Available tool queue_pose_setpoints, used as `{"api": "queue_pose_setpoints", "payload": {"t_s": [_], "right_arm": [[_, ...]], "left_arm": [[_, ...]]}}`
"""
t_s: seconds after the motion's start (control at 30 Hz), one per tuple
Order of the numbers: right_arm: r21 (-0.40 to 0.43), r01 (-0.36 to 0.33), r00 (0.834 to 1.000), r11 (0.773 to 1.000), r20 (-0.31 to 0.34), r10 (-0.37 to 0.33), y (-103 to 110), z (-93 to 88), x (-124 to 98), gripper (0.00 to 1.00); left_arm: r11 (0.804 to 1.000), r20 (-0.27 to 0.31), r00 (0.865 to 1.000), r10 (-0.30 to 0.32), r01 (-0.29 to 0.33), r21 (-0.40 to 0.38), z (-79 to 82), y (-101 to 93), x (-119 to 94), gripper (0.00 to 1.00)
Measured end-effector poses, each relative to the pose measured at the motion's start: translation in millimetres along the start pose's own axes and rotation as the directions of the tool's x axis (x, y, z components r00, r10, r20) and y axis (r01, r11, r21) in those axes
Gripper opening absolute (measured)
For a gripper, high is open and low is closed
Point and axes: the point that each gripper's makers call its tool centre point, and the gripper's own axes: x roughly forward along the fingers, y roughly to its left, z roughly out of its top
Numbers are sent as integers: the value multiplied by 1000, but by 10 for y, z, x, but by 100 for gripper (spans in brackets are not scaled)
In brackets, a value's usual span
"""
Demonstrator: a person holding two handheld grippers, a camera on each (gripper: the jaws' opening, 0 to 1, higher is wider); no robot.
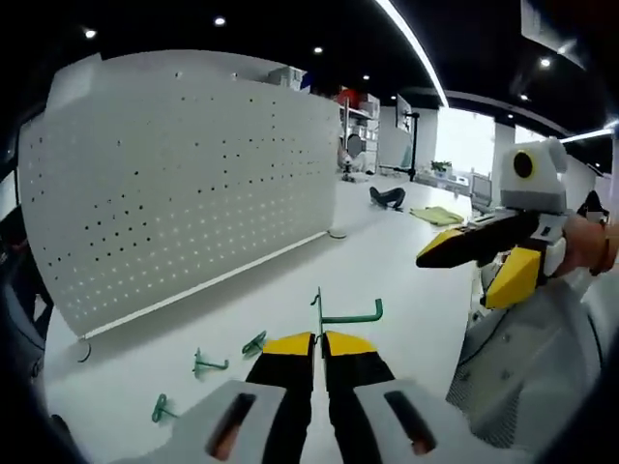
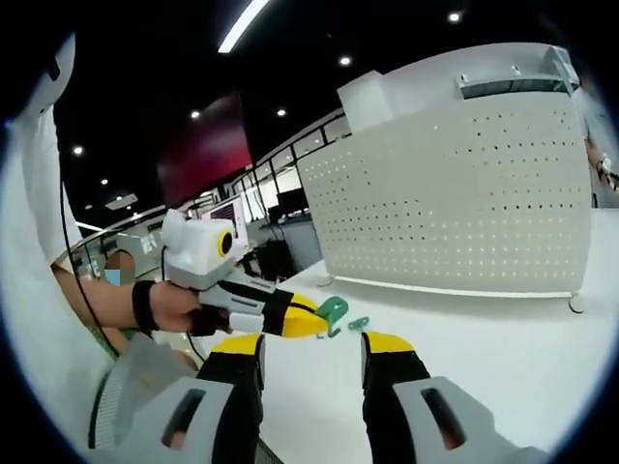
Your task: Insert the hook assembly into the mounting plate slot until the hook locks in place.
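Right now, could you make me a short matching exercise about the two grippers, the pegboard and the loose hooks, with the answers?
Things:
1. left gripper
2. right gripper
3. white pegboard
4. loose green hooks

States:
A. standing upright on the table
B. jaws shut on a green hook
C. lying on the white table
D. jaws apart, holding nothing

Pairs: 1-B, 2-D, 3-A, 4-C
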Motion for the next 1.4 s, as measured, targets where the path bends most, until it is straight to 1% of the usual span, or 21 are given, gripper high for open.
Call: {"api": "queue_pose_setpoints", "payload": {"t_s": [0.17,0.23,0.3,0.37,0.43,0.47,0.57,0.7,0.8,0.83,0.93,1.13,1.27,1.3,1.37,1.4], "right_arm": [[28,5,1000,1000,11,-5,6,22,35,36],[28,8,1000,1000,29,-9,8,48,41,35],[47,1,999,999,44,-3,14,60,49,32],[71,2,999,997,42,-5,-1,45,56,31],[86,6,999,996,39,-9,-11,40,62,30],[89,8,999,996,40,-11,-15,44,63,29],[111,-5,998,994,64,-2,5,97,57,24],[133,-15,998,991,62,7,15,103,66,14],[154,-15,997,988,72,4,16,127,72,12],[162,-14,997,987,77,1,12,138,73,11],[178,-14,996,984,87,-2,1,159,75,8],[204,-11,996,979,86,-7,-10,170,84,4],[229,-2,996,973,91,-20,-21,190,86,3],[253,-7,995,967,96,-18,-23,198,89,3],[275,-8,995,961,99,-20,-29,206,90,3],[290,5,994,957,101,-36,-44,209,91,2]], "left_arm": [[1000,38,999,-20,20,1,97,-90,-44,3],[1000,44,999,-24,24,0,116,-115,-61,3],[1000,60,998,-30,30,-2,147,-144,-78,3],[999,65,997,-33,34,-7,158,-162,-80,3],[998,79,995,-52,54,-24,183,-218,-83,3],[998,93,994,-60,63,-29,206,-249,-89,3],[997,96,993,-69,73,-35,222,-310,-91,3],[995,128,988,-85,92,-49,284,-365,-93,3],[994,144,985,-90,99,-51,318,-389,-102,3],[992,161,983,-93,106,-74,340,-397,-108,3],[992,170,981,-95,107,-67,355,-408,-118,3],[992,191,977,-99,113,-65,395,-443,-122,3],[992,205,974,-93,110,-70,412,-438,-122,3],[992,208,974,-91,107,-68,416,-435,-124,3],[993,216,973,-84,100,-64,425,-431,-129,3],[993,219,972,-82,99,-65,428,-433,-131,4]]}}
